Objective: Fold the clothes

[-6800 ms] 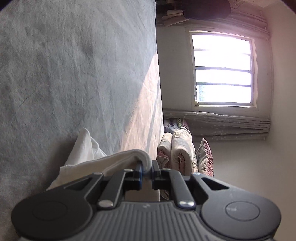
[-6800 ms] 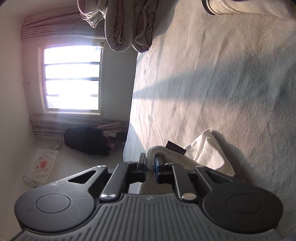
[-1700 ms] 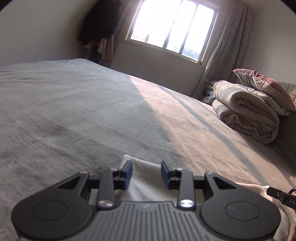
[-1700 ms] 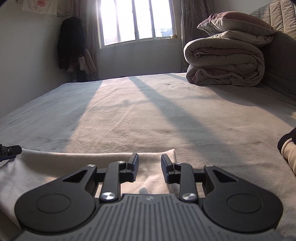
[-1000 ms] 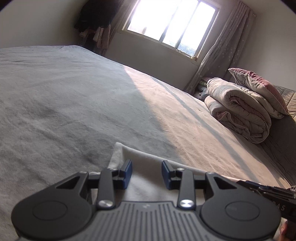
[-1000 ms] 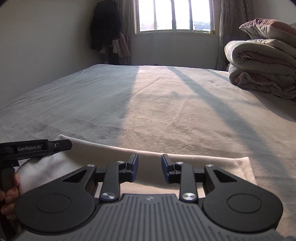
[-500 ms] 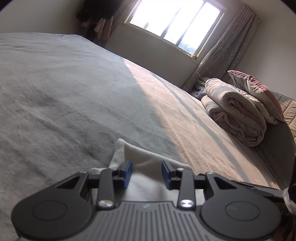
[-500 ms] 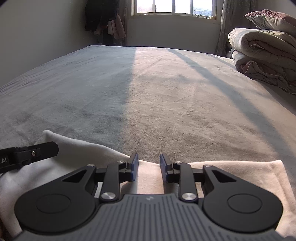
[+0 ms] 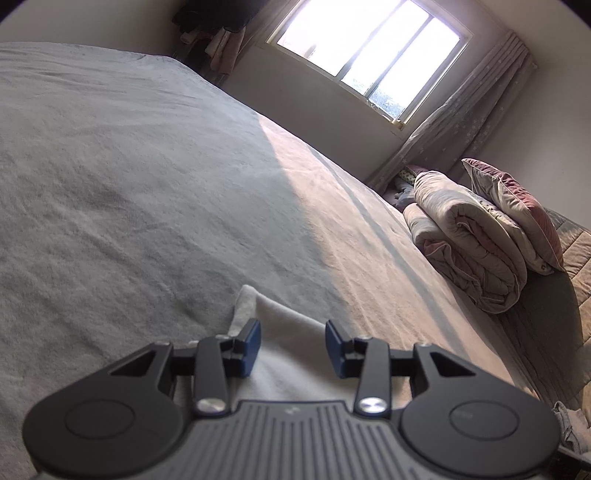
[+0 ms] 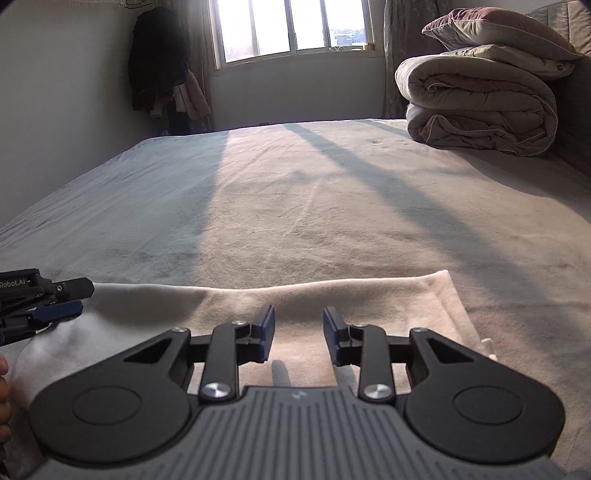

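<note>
A cream-white garment (image 10: 332, 299) lies flat on the grey bed sheet (image 10: 295, 192) near the front edge, its far edge folded over. My right gripper (image 10: 298, 328) is open and empty just above the garment's middle. My left gripper (image 9: 291, 343) is open and empty over the garment's left end (image 9: 284, 332), where a corner sticks up. The left gripper also shows at the left edge of the right wrist view (image 10: 55, 299), above the cloth.
A rolled quilt (image 10: 480, 107) with a pillow (image 10: 498, 29) on top sits at the far right of the bed. A window (image 10: 291, 26) and dark hanging clothes (image 10: 162, 70) are at the far wall. A headboard (image 9: 576, 251) runs along the right.
Both grippers held the garment upright, then laid it on the bed and opened. In the last second the right gripper swung right along the cloth and its jaws widened; the left tilted.
</note>
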Available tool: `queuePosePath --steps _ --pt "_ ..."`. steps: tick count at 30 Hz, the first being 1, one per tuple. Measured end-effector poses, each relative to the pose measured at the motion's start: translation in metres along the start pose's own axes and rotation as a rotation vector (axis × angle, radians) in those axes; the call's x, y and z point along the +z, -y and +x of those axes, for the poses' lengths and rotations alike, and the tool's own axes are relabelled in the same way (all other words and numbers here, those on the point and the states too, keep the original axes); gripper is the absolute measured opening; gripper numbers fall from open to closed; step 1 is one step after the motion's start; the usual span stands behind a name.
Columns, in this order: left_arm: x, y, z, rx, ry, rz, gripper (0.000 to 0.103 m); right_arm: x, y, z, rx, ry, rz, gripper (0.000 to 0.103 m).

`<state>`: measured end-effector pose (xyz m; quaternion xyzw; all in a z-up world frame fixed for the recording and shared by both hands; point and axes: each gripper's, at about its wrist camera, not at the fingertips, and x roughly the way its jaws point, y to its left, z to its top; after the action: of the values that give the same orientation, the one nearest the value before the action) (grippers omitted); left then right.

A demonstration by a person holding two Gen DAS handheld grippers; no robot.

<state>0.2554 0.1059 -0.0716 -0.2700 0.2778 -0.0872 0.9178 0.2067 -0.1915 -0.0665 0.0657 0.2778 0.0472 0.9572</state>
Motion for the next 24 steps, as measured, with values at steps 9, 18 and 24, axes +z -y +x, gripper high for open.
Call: queuePosePath --steps 9,18,24 --pt "0.005 0.011 -0.004 0.049 -0.029 0.024 0.046 0.01 -0.002 -0.034 0.226 0.056 0.027 0.034" --pt "0.012 0.019 -0.035 0.24 -0.062 0.114 0.068 0.002 0.018 -0.015 0.27 -0.03 0.082 0.034" --pt "0.002 0.0 -0.05 0.201 -0.169 -0.027 0.068 -0.003 0.007 -0.013 0.322 -0.057 0.06 0.032"
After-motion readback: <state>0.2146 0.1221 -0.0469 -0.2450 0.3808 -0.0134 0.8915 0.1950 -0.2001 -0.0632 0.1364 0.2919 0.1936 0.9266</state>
